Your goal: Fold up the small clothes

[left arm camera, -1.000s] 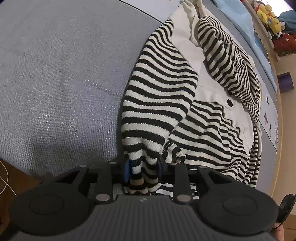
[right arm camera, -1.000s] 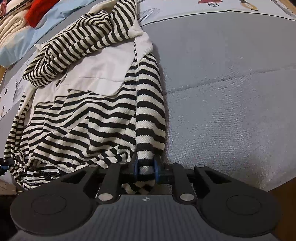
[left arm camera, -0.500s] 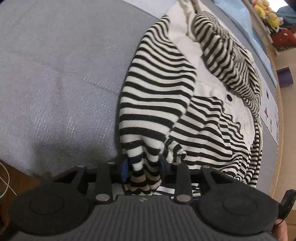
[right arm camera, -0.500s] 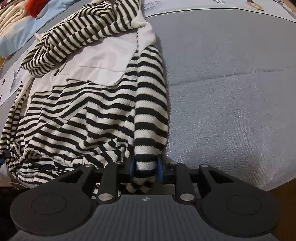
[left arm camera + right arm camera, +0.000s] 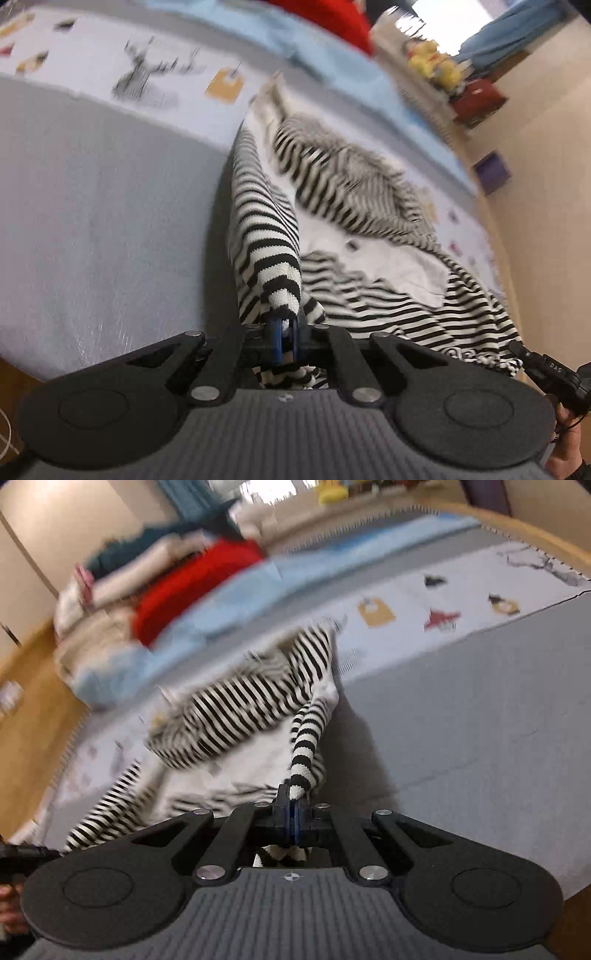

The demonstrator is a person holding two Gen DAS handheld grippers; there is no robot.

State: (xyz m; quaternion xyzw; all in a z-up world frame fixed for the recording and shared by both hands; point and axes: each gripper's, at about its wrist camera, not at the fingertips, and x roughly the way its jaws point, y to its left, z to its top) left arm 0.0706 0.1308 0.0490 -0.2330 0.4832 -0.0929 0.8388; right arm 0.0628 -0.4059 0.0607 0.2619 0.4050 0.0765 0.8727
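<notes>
Holding a black-and-white striped top (image 5: 376, 302) up off the grey bed cover (image 5: 92, 229) by both its sleeve cuffs

The bed cover gives me a broad flat surface to fold on, and the top lies across it with its white front panel facing up, hood end away from me. My left gripper (image 5: 282, 334) is clenched on one sleeve (image 5: 266, 236) and my right gripper (image 5: 293, 814) on the other sleeve (image 5: 306, 749), each cuff pinched between the blue pads, I judge so both can be swung across the body together
</notes>
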